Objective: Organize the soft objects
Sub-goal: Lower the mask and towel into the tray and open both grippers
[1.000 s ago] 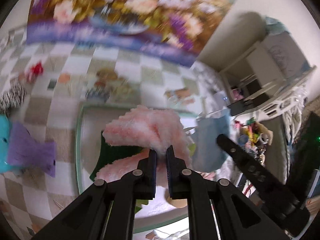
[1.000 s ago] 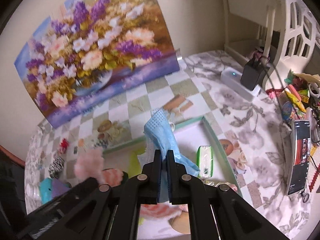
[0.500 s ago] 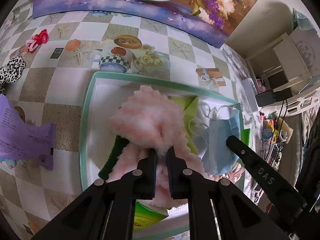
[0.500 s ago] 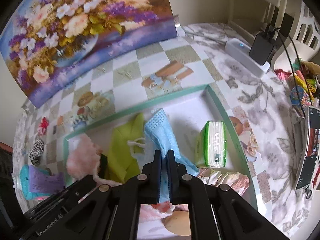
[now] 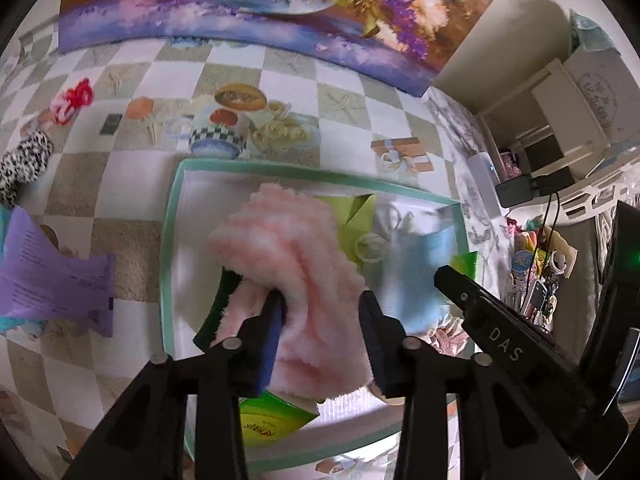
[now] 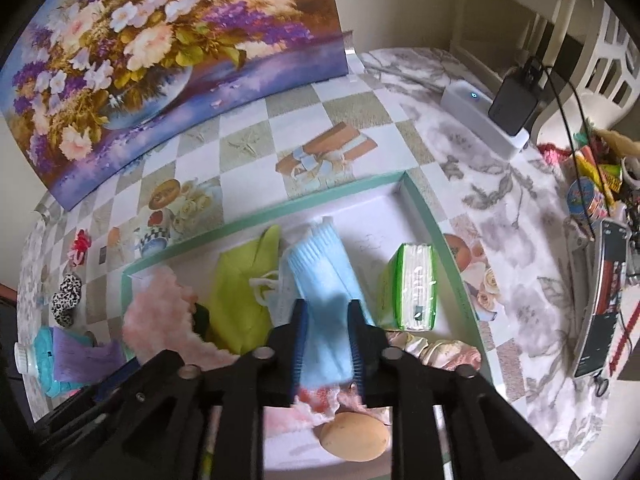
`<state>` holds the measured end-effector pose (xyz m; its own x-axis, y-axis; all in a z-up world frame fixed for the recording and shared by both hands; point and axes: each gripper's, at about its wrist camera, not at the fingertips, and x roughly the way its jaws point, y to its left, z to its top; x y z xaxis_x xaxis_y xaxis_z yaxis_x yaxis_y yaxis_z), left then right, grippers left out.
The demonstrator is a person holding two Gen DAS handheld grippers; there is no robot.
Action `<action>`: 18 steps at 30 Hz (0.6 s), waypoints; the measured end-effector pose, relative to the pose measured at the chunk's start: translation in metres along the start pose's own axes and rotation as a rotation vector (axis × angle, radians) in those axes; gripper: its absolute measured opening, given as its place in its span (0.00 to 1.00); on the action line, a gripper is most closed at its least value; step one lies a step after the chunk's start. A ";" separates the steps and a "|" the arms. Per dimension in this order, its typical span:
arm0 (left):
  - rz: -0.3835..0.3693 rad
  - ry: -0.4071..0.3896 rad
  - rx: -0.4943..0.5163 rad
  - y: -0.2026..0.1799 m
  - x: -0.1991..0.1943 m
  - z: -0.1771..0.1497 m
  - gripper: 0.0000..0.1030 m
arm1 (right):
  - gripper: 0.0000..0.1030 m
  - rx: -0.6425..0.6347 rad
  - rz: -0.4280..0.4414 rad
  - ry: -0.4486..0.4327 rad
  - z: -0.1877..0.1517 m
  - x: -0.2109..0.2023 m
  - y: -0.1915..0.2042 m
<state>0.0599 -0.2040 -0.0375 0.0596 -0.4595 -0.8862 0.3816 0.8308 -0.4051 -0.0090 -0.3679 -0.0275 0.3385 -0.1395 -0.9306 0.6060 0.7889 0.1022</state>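
Observation:
A fluffy pink sock (image 5: pixel 296 264) lies in the green-rimmed white tray (image 5: pixel 170 248), between the spread fingers of my left gripper (image 5: pixel 322 312), which is open. A blue face mask (image 6: pixel 324 292) lies in the tray (image 6: pixel 436 232) between the fingers of my right gripper (image 6: pixel 326 324), also open. The mask shows blurred in the left wrist view (image 5: pixel 420 268). The pink sock shows in the right wrist view (image 6: pixel 160 312) at the tray's left end.
The tray also holds a lime-green cloth (image 6: pixel 240 300), a tissue pack (image 6: pixel 412 288), a floral scrunchie (image 6: pixel 436 352) and a tan sponge (image 6: pixel 356 436). A leopard scrunchie (image 6: pixel 66 300), red hair tie (image 6: pixel 80 244) and purple packet (image 5: pixel 48 272) lie left. A flower painting (image 6: pixel 160 52) stands behind.
Both grippers lowered their items into the tray and opened, letting go of the pink sock and the blue mask.

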 end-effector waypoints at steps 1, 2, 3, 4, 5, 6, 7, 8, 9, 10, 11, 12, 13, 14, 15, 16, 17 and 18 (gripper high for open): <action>0.009 -0.007 0.007 -0.002 -0.003 0.000 0.40 | 0.26 -0.004 0.000 -0.006 0.001 -0.003 0.001; 0.019 -0.016 0.014 -0.003 -0.007 0.000 0.40 | 0.26 -0.010 -0.001 -0.015 0.001 -0.008 0.002; 0.030 -0.025 0.019 -0.004 -0.011 0.001 0.41 | 0.26 -0.014 -0.003 -0.022 0.002 -0.011 0.003; 0.037 -0.031 0.020 -0.004 -0.012 0.001 0.43 | 0.29 -0.020 -0.007 -0.031 0.003 -0.015 0.004; 0.048 -0.040 0.022 -0.004 -0.016 0.002 0.47 | 0.33 -0.023 -0.011 -0.035 0.003 -0.018 0.005; 0.058 -0.048 0.023 -0.003 -0.018 0.002 0.55 | 0.46 -0.028 -0.016 -0.042 0.004 -0.021 0.006; 0.066 -0.052 0.025 -0.003 -0.019 0.002 0.58 | 0.56 -0.033 -0.020 -0.051 0.004 -0.024 0.007; 0.080 -0.055 0.025 -0.002 -0.020 0.003 0.61 | 0.59 -0.038 -0.025 -0.062 0.005 -0.028 0.008; 0.096 -0.053 0.025 -0.001 -0.021 0.004 0.62 | 0.60 -0.042 -0.029 -0.066 0.005 -0.029 0.009; 0.106 -0.052 0.026 0.000 -0.021 0.004 0.63 | 0.60 -0.047 -0.036 -0.066 0.006 -0.030 0.010; 0.122 -0.054 0.026 0.001 -0.021 0.004 0.64 | 0.61 -0.051 -0.040 -0.064 0.006 -0.030 0.011; 0.136 -0.057 0.027 0.002 -0.021 0.005 0.67 | 0.65 -0.057 -0.046 -0.059 0.006 -0.029 0.012; 0.145 -0.059 0.027 0.003 -0.020 0.005 0.68 | 0.68 -0.061 -0.049 -0.055 0.006 -0.028 0.012; 0.158 -0.061 0.028 0.003 -0.019 0.005 0.72 | 0.68 -0.064 -0.051 -0.050 0.006 -0.027 0.012; 0.174 -0.065 0.030 0.004 -0.018 0.005 0.78 | 0.68 -0.065 -0.054 -0.041 0.005 -0.025 0.012; 0.193 -0.070 0.033 0.005 -0.018 0.005 0.81 | 0.69 -0.065 -0.055 -0.033 0.005 -0.023 0.012; 0.216 -0.076 0.038 0.005 -0.017 0.005 0.84 | 0.69 -0.064 -0.056 -0.025 0.005 -0.020 0.011; 0.234 -0.081 0.042 0.006 -0.016 0.005 0.85 | 0.71 -0.064 -0.056 -0.021 0.004 -0.019 0.011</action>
<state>0.0661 -0.1934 -0.0243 0.2239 -0.2809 -0.9333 0.3862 0.9048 -0.1797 -0.0058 -0.3593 -0.0070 0.3209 -0.1966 -0.9265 0.5777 0.8158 0.0270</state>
